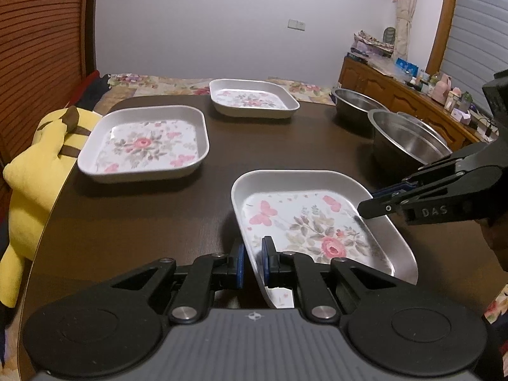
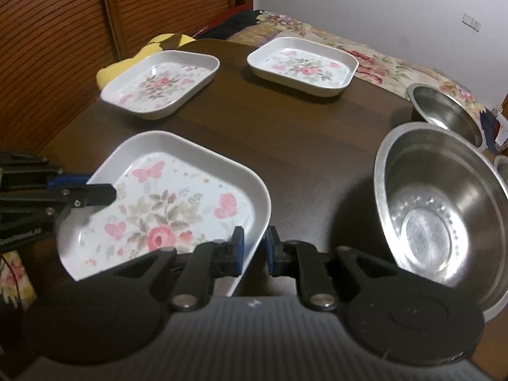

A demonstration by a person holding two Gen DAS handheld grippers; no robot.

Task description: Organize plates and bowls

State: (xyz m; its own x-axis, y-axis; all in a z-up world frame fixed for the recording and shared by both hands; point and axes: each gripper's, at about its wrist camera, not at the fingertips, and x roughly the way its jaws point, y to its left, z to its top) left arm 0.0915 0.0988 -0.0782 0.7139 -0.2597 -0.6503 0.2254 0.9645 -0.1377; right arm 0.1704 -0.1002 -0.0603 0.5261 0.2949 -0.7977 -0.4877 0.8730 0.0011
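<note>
My left wrist view shows the yellow plush toy with brown stripes (image 1: 35,171) hanging off the desk's edge at nine o'clock, and a wooden sideboard crowded with small bottles and boxes (image 1: 412,95) at two o'clock. My right wrist view gives only a corner of that toy, but it looks straight down into the nearest round stainless-steel bowl (image 2: 441,209), whose flat base is ringed with small dimples.

The near white rectangular plate with pink roses and butterflies (image 1: 317,222) sits tilted at the near edge of the dark brown wooden desk (image 1: 143,216), held from both sides. My left tool (image 1: 252,265) pinches the plate's near-left rim between its blue pads, one pad inside the wall and one outside. My right tool (image 2: 254,247) is clamped the same way on the opposite rim at my four o'clock.

I count three floral plates: the one I hold, a second white floral plate (image 1: 143,143) at ten o'clock, and a third white floral plate (image 1: 254,98) at twelve o'clock, all well apart. Steel bowls number at least two on the right, the near one and a farther steel bowl (image 2: 444,111) beyond it; a sliver of a further steel rim shows at the right wrist view's edge.
</note>
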